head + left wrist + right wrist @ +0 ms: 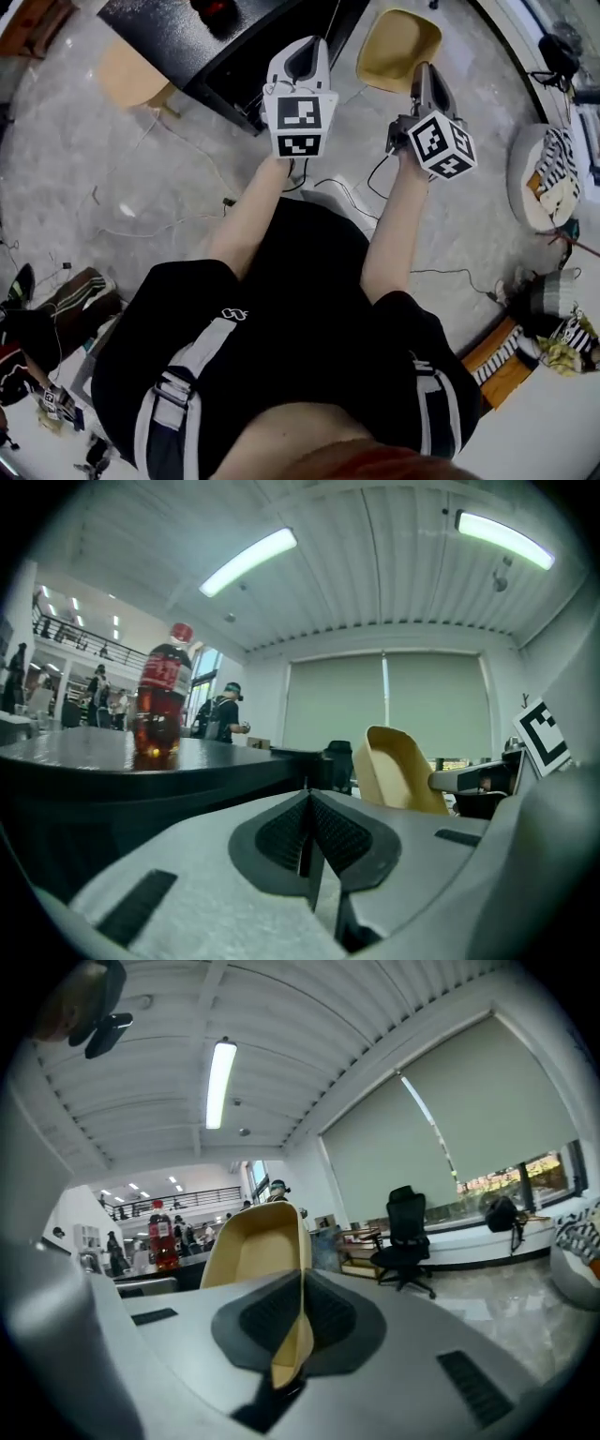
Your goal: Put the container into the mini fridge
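Observation:
A tan-yellow plastic container [397, 47] hangs above the floor, with my right gripper [423, 77] shut on its rim. The right gripper view shows that rim pinched between the jaws [302, 1288] and the container's [251, 1249] hollow side open to the camera. My left gripper [301, 52] is held beside it, shut and empty [309, 803]. In the left gripper view the container [398, 769] is to the right, with the right gripper [469, 780] behind it. No mini fridge shows in any view.
A black table [216, 42] stands ahead, carrying a red-capped cola bottle [162, 705]. A tan chair [129, 75] is to its left. Cables [187, 169] trail over the grey floor. A black office chair [409, 1234] and window ledge lie to the right.

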`<state>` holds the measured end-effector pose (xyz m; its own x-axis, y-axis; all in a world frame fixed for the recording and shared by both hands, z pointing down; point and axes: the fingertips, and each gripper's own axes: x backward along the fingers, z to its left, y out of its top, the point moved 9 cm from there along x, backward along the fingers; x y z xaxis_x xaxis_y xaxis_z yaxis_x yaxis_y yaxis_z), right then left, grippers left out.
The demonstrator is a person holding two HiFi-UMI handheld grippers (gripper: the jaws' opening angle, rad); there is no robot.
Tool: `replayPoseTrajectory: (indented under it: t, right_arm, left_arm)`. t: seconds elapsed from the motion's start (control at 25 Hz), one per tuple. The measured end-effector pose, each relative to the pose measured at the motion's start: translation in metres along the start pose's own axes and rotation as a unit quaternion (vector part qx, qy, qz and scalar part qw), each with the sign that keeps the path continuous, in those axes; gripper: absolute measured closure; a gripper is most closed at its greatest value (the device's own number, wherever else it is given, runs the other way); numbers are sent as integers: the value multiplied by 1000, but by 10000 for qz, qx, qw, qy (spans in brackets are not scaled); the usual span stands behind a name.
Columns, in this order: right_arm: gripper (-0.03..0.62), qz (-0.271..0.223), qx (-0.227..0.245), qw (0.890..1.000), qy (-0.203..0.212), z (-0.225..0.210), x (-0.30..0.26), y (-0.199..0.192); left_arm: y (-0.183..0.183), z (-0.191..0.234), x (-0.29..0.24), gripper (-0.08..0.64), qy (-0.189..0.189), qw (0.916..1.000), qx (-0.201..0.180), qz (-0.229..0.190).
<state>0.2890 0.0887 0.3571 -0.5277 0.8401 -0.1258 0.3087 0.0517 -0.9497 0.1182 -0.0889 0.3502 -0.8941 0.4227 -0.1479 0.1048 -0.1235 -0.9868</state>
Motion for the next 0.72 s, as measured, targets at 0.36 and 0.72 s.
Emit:
replayPoseTrajectory:
  t: [0.36, 0.72]
  right_arm:
    - [577, 1484, 630, 9675, 1947, 97, -61, -68]
    - [577, 2401, 1249, 9228, 2744, 161, -102, -104]
  left_arm:
    - [-47, 71, 71, 551, 1286, 9901, 437, 357]
    - [-56, 95, 111, 551, 1689, 9839, 349, 463]
